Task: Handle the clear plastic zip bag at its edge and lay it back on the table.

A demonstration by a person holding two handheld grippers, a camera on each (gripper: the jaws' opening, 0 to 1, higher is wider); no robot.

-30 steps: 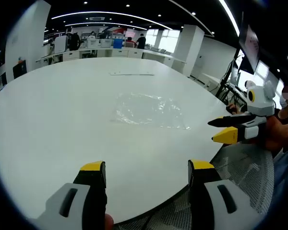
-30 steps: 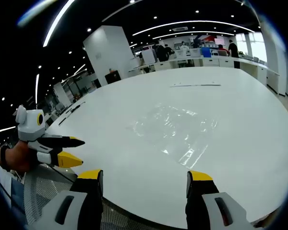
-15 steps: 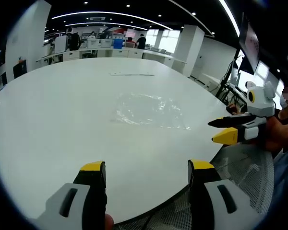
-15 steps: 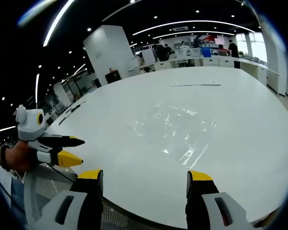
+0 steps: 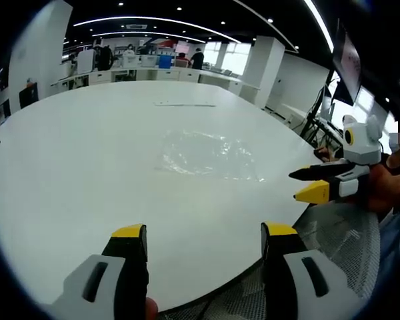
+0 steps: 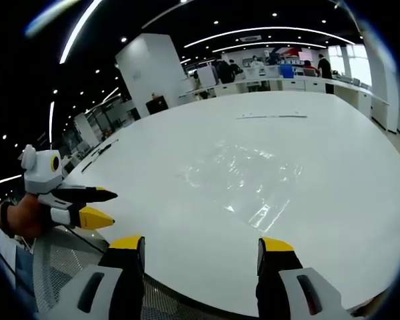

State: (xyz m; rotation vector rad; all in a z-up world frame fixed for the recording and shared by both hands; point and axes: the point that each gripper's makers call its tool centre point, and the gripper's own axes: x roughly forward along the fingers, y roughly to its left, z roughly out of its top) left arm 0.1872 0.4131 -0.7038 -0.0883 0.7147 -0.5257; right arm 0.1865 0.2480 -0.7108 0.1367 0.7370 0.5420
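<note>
Currently zip bag point(image 5: 210, 155) lies flat mid-table point(image 5: 67, 160), well ahead of both grippers, long axis running across the left gripper view. Left gripper point(image 5: 205, 241) and right gripper point(image 6: 201, 252) both have jaws apart, empty, at the near table edge. Right looks slightly nearer the bag's near edge.

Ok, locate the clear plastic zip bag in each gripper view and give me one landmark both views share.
Left gripper view: the zip bag lies flat on the white table, slightly right of centre, beyond the open jaws.
Right gripper view: the zip bag lies flat, near centre.
Shared landmark: the thin strip lying on the table beyond the bag.
</note>
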